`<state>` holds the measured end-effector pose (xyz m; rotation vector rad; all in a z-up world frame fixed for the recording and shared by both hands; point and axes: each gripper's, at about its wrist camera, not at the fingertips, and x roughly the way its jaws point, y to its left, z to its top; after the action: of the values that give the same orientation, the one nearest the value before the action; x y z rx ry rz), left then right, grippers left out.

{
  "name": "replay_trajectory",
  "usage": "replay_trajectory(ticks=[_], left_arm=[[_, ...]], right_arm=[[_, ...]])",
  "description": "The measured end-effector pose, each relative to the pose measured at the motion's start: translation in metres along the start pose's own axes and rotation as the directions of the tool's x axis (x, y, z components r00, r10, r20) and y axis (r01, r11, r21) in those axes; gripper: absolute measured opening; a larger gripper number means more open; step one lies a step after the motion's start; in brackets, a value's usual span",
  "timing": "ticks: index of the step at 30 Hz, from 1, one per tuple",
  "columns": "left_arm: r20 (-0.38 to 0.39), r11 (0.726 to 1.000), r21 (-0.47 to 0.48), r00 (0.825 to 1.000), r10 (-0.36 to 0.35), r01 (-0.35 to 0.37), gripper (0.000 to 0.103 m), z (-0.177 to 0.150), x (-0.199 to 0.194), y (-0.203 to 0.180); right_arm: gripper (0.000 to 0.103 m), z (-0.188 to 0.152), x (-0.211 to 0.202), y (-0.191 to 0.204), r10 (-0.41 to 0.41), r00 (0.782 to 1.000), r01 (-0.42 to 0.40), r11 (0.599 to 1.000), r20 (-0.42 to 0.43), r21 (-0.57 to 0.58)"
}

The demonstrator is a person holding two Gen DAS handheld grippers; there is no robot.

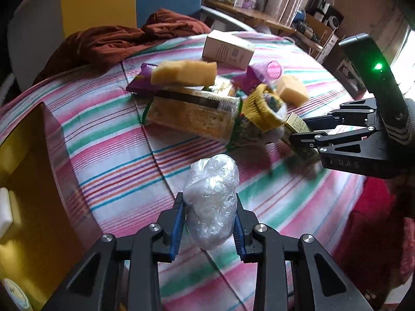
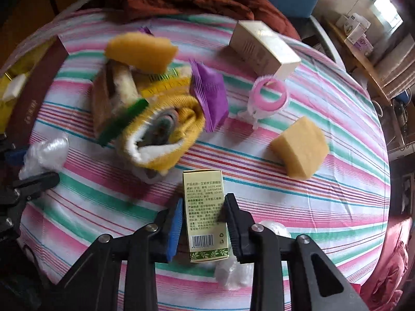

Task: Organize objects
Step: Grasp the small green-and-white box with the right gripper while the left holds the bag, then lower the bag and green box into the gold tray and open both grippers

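Right gripper [image 2: 205,223] clamping small green box [image 2: 206,215], striped tablecloth [image 2: 324,207]

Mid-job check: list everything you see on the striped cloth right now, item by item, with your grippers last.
sponge: 2, yellow; one on top of the central pile, one alone to the right.
cracker packet: 1, clear with green edge; centre pile.
purple wrapper: at least 1; in the pile.
yellow sock: 1, rolled; front of the pile.
cream box: 1; far side.
pink ring object: 1; before the cream box.
red-brown cloth: 1; far edge.
yellow bin: 1; left edge.
plastic bag: 1, clear, crumpled; in left gripper.
green box: 1, small; in right gripper.
left gripper: shut on bag.
right gripper: closing on green box.
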<state>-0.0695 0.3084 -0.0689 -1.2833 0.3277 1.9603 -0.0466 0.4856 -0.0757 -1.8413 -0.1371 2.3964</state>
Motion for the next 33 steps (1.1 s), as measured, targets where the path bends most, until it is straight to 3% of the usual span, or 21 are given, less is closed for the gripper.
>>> replay_trajectory(ticks=[10, 21, 28, 33], left_arm=[[0.114, 0.996, -0.076, 0.993, -0.028, 0.037, 0.033, -0.024, -0.048, 0.013], [0.228, 0.977, -0.213, 0.972, 0.061, -0.012, 0.033, -0.059, -0.107, 0.068], [0.282, 0.925, -0.357, 0.929, 0.241, -0.132, 0.033, -0.088, -0.149, 0.139], [0.265, 0.878, -0.421, 0.896, 0.357, -0.226, 0.034, -0.107, -0.162, 0.177]], right_arm=[[0.031, -0.031, -0.059, 0.009, 0.035, 0.987, -0.048, 0.996, 0.154, 0.079], [0.031, -0.012, -0.101, 0.094, 0.217, 0.925, -0.231, 0.973, 0.311, 0.007], [0.031, 0.020, -0.104, 0.177, 0.381, 0.867, -0.377, 0.923, 0.321, -0.077], [0.032, 0.037, -0.099, 0.236, 0.460, 0.840, -0.439, 0.888, 0.288, -0.137]])
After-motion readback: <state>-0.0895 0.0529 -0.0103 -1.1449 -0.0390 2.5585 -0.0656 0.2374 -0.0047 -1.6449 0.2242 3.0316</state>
